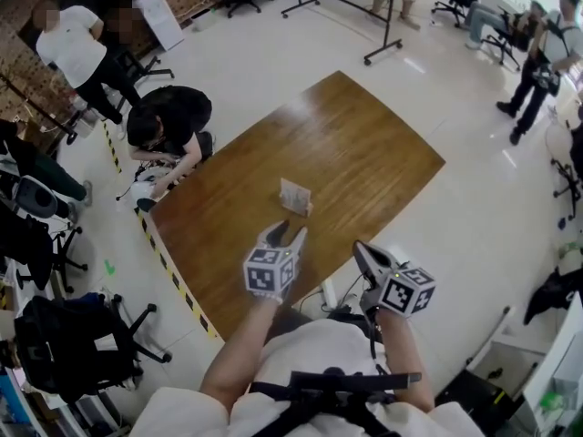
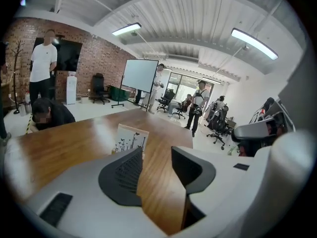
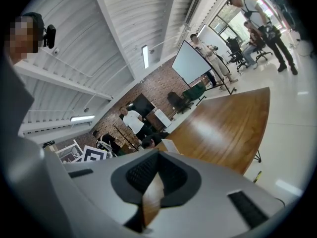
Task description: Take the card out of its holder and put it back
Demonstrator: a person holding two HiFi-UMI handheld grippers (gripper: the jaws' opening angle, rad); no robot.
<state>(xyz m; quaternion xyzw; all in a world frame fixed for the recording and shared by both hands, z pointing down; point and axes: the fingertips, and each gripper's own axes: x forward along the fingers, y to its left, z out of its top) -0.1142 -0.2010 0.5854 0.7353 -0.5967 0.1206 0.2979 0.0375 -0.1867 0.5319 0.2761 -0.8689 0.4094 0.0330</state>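
Note:
A white card with small dark print stands upright in its holder near the middle of the wooden table. My left gripper hovers just short of it, open with nothing between the fingers. In the left gripper view the card shows past the left finger, and the gap of the left gripper frames bare wood. My right gripper hangs at the table's near edge, right of the card, shut and holding nothing. In the right gripper view the tips of the right gripper meet and the card lies ahead.
A person crouches at the table's left edge, and others stand around the room. Office chairs crowd the floor at left. Yellow-black tape runs along the table's left side. A whiteboard stand is beyond the table.

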